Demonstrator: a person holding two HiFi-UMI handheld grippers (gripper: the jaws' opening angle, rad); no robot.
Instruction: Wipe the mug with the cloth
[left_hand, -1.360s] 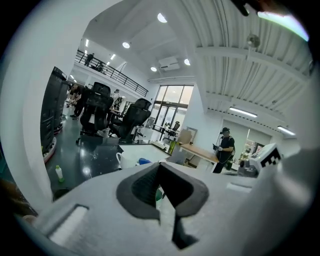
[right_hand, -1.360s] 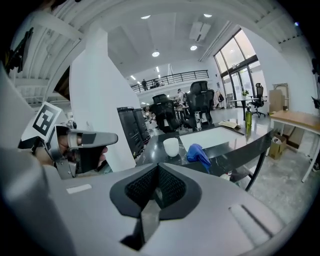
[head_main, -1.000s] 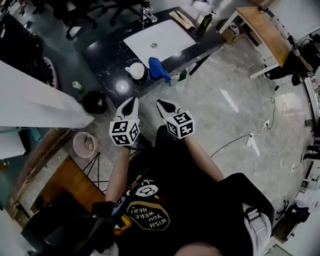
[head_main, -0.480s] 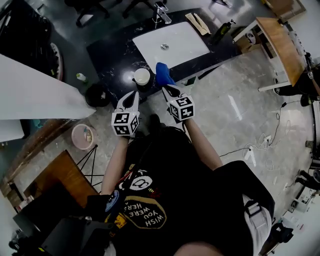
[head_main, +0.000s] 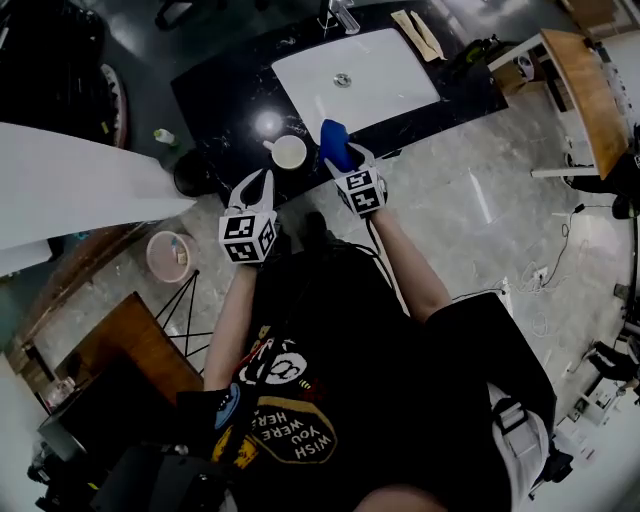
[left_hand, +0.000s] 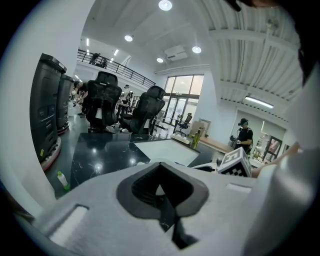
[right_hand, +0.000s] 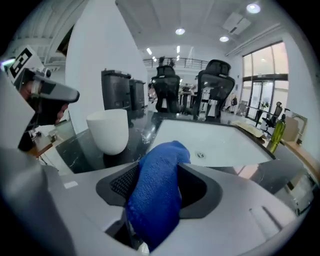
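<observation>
A white mug (head_main: 289, 152) stands near the front edge of the black counter (head_main: 220, 90); in the right gripper view the mug (right_hand: 108, 131) is ahead at the left. A blue cloth (head_main: 336, 146) lies bunched just right of it. My right gripper (head_main: 350, 160) is at the cloth. Its jaws are opening, and the cloth (right_hand: 157, 190) sits between them with both dark pads showing beside it. My left gripper (head_main: 257, 180) hangs short of the counter, below and left of the mug, its jaws shut with nothing in them (left_hand: 161, 172).
A white sink basin (head_main: 355, 75) is set in the counter behind the cloth, with a dark bottle (right_hand: 277, 131) at its right end. A black bin (head_main: 188, 175) and a pink bucket (head_main: 170, 257) stand on the floor at the left. A wooden table (head_main: 585, 90) is at the right.
The person has stepped up to the counter. Both grippers came forward; the right one reached the blue cloth, which now sits between its jaws. The left one stays shut.
</observation>
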